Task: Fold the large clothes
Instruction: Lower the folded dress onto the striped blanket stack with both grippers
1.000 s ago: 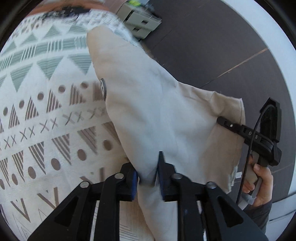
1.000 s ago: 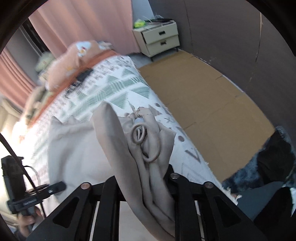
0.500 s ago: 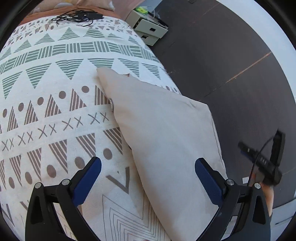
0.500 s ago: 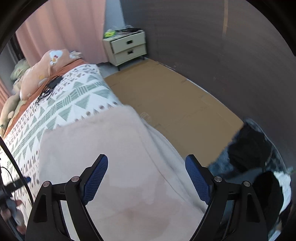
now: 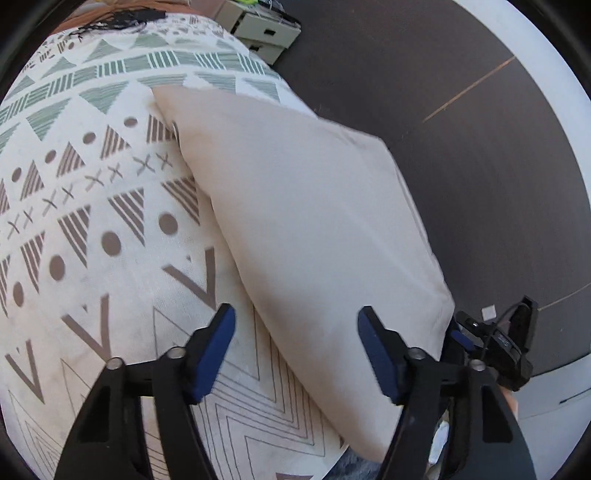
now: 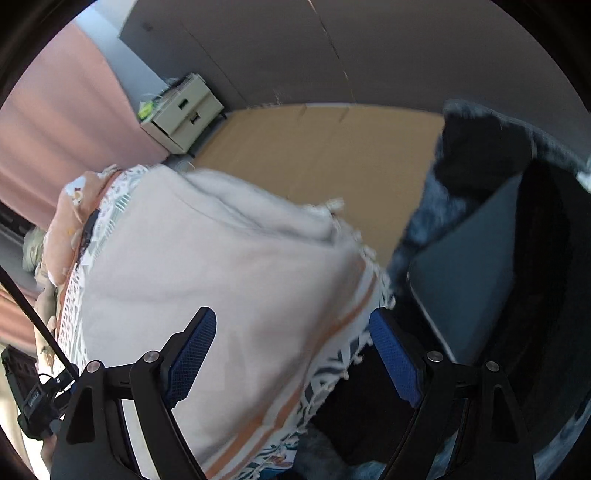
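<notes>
A beige garment (image 5: pixel 306 221) lies folded flat along the right edge of the patterned bedspread (image 5: pixel 92 240). My left gripper (image 5: pixel 297 350) hovers over its near end. Its jaws are closing, the blue pads (image 5: pixel 218 347) stand apart, and they press on nothing. In the right wrist view the same garment (image 6: pixel 221 280) covers the bed up to the fringed edge (image 6: pixel 365 258). My right gripper (image 6: pixel 293 356) hangs above that edge, partly over the floor. Its jaws are closing slightly but stay wide, and nothing is gripped.
A cream drawer unit (image 6: pixel 184 110) stands beyond the bed near a pink curtain (image 6: pixel 55 129). Cardboard (image 6: pixel 314 155) covers the floor beside the bed. A dark furry item and a dark flat object (image 6: pixel 472 266) sit at the right. Orange pillows (image 6: pixel 74 210) and a black cable (image 5: pixel 122 18) are at the bed's head.
Both grippers were shut on bunched beige cloth and have let go. The garment now lies flat on the bed. The right gripper swung right toward the bed's edge and rolled.
</notes>
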{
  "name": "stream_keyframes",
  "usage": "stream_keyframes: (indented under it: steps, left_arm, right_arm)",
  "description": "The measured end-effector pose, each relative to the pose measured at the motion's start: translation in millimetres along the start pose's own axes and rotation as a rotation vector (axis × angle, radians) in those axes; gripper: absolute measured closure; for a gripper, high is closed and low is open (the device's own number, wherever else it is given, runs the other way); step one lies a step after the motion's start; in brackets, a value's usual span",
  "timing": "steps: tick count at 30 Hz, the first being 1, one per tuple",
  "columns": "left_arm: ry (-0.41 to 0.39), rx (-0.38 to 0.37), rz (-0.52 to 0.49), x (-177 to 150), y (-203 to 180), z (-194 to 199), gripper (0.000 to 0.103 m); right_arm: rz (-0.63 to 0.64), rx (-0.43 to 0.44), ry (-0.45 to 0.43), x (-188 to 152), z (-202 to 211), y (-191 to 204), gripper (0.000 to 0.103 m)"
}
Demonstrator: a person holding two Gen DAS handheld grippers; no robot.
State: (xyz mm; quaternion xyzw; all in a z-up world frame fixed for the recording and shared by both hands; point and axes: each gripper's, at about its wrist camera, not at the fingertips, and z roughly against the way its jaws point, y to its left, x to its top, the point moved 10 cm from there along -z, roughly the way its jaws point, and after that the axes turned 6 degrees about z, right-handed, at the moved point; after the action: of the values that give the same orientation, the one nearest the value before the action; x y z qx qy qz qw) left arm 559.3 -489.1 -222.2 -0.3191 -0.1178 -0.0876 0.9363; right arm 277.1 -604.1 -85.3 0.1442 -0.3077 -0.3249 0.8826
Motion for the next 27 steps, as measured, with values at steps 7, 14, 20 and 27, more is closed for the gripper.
stream_keyframes:
  steps: [7, 14, 20, 27]
  left_arm:
    - [0.027, 0.006, 0.002, 3, 4, -11, 0.06]
    - [0.029, 0.006, 0.006, 12, -6, -31, 0.068]
    - [0.028, 0.001, 0.006, 4, -9, -29, 0.068]
    - [0.014, -0.002, 0.023, 0, -12, -10, 0.066]
  right_arm:
    - [-0.118, 0.129, 0.056, 16, -32, -5, 0.052]
    - [-0.117, 0.127, 0.026, 36, -22, -21, 0.089]
    - [-0.079, 0.075, -0.008, 56, -12, -19, 0.091]
    - [-0.085, 0.008, 0.012, 41, 0, -11, 0.079]
